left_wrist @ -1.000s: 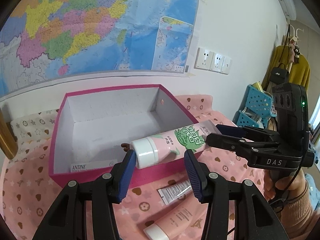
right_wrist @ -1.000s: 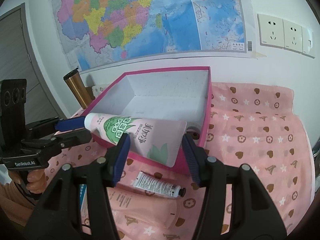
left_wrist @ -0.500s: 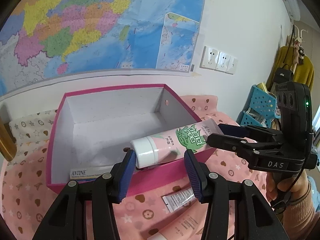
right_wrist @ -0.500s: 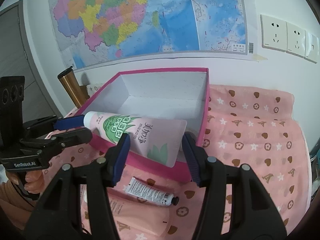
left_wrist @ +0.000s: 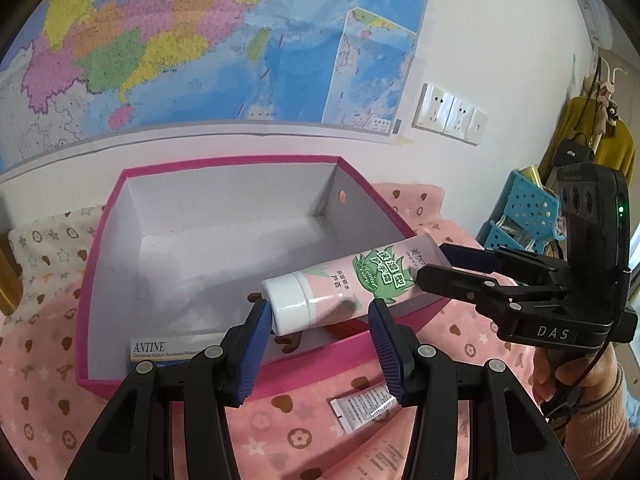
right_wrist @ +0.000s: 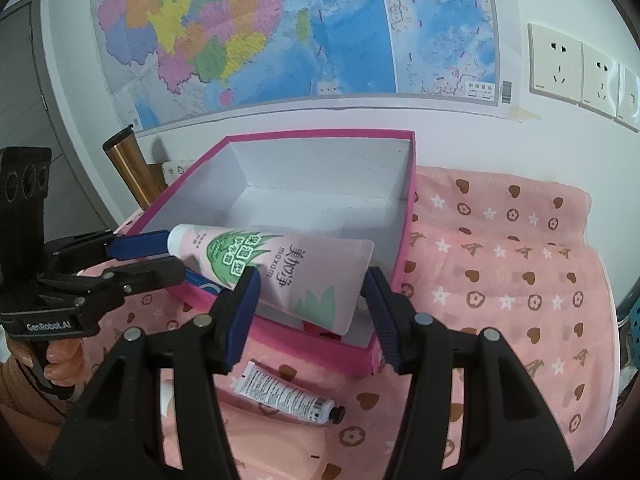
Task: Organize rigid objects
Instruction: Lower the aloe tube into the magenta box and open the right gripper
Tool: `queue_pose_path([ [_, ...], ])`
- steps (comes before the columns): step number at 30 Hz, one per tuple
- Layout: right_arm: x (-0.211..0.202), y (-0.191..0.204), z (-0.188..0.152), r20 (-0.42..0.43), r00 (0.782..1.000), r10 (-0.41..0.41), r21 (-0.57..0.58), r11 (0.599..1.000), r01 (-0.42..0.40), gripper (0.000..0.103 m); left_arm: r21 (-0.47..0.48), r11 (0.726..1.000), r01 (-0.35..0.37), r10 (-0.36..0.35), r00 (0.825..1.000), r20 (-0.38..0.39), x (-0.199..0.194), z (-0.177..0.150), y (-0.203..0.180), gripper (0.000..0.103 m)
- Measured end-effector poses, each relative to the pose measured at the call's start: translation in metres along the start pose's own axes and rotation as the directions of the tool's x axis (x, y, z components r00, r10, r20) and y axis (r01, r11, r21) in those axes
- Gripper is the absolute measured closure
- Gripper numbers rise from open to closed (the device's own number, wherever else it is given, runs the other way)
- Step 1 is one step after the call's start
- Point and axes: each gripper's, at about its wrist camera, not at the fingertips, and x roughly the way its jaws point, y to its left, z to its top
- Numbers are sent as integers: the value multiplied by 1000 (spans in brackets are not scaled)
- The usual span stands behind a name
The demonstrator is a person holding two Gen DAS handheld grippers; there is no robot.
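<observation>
A pink tube with green leaf print and a white cap (left_wrist: pixel 344 284) hangs level over the near part of the pink box (left_wrist: pixel 120 208), held between both grippers. My left gripper (left_wrist: pixel 320 320) is shut on its cap end. My right gripper (right_wrist: pixel 312 292) is shut on its flat crimped end (right_wrist: pixel 316 280). The box (right_wrist: pixel 404 216) has white inner walls. A flat carton marked ANTINE (left_wrist: pixel 160 349) lies inside along its near wall.
A small white tube with a black cap (right_wrist: pixel 288 394) lies on the pink patterned cloth (right_wrist: pixel 500 280) in front of the box; it also shows in the left wrist view (left_wrist: pixel 364 402). A copper flask (right_wrist: pixel 132 168) stands left of the box. A blue basket (left_wrist: pixel 528 212) stands at right.
Both grippers have carried the pink tube farther over the box and a little higher. The box sits nearer and lower in both views.
</observation>
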Motion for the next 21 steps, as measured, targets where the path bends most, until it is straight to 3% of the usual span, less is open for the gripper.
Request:
queue_pose_path([
  [21,17,7,3,-34,994,-102,-57,993,100,46,-28,999,-20,18,998,-56,31,3,13,53],
])
